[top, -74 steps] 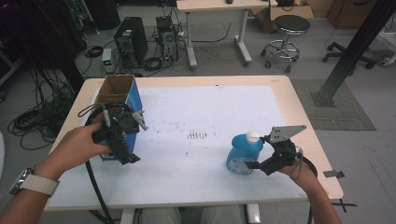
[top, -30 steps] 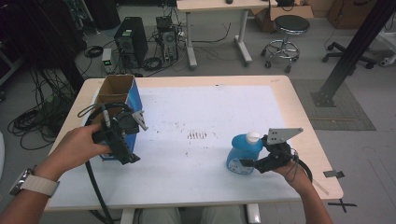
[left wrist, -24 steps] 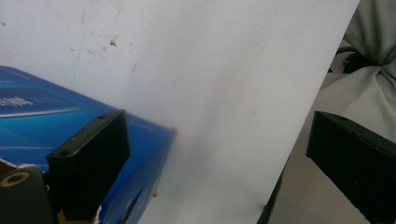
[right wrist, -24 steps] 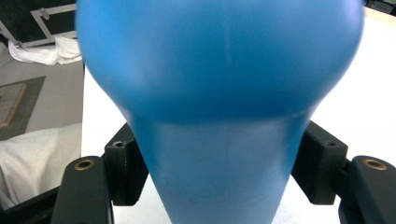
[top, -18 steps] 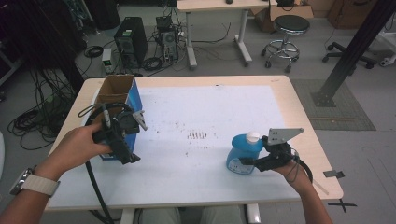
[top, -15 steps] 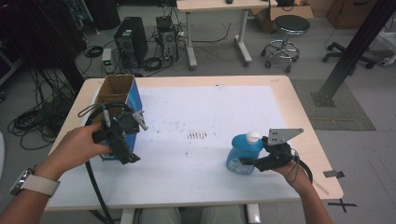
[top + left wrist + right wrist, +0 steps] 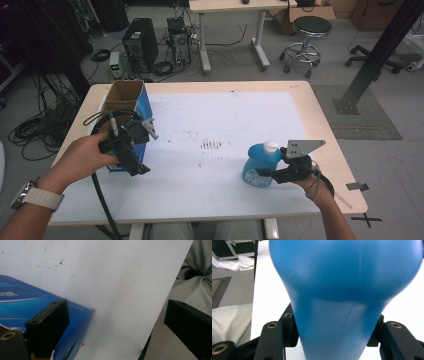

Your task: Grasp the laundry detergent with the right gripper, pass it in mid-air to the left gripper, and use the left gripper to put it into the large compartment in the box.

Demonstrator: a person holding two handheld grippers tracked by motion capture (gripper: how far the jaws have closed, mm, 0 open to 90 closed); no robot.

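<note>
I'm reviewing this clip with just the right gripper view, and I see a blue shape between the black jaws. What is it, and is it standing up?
Observer: It's a blue bottle with a white cap, upright on the near right part of the table. The right gripper has just been closing and is shut on it.
Operator: What is the other hand doing?
Observer: The left gripper is open, jaws wide apart, at the near end of a blue box on the table's left side.
Operator: Is that box closed?
Observer: No, its top is open, and brown cardboard shows inside.
</note>
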